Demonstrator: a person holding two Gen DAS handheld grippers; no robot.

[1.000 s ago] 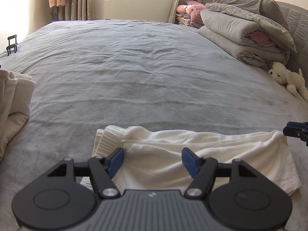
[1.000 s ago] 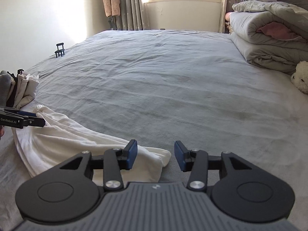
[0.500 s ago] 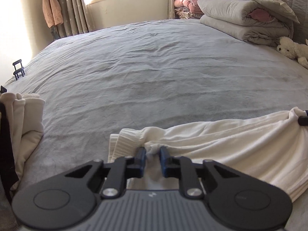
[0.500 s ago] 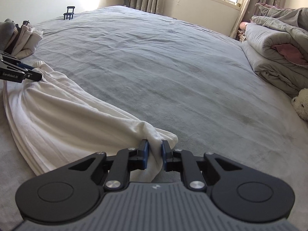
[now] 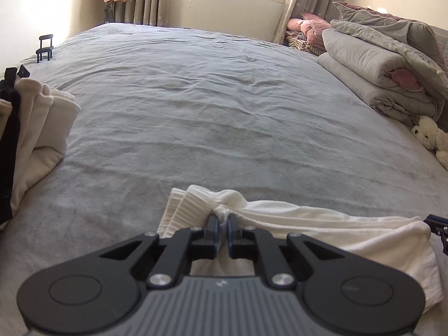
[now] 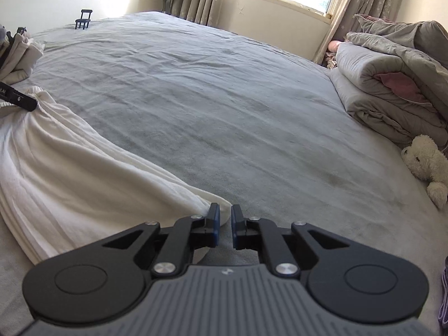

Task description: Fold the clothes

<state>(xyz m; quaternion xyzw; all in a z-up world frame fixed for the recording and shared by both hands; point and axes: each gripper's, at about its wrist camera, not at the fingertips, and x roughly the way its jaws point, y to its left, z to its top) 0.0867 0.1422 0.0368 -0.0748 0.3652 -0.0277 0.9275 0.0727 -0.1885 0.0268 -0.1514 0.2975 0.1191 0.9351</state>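
A white garment (image 5: 322, 224) lies stretched along the near edge of the grey bed (image 5: 210, 98). My left gripper (image 5: 221, 219) is shut on its bunched left end, beside the ribbed cuff (image 5: 184, 210). In the right wrist view the same garment (image 6: 70, 168) runs off to the left. My right gripper (image 6: 225, 212) is shut on its right corner, with a narrow gap showing between the pads. The other gripper's tip shows at each view's edge: the right one (image 5: 436, 224) and the left one (image 6: 19, 99).
A stack of folded cream clothes (image 5: 36, 128) sits at the left. Folded grey duvets (image 5: 378, 78) and a white plush toy (image 5: 431, 137) lie at the right. A small black stand (image 5: 44, 49) is at the far left edge. A window and curtains are behind.
Both grippers went from open to shut on the garment's two ends. Since then they have held on and both views have shifted and tilted.
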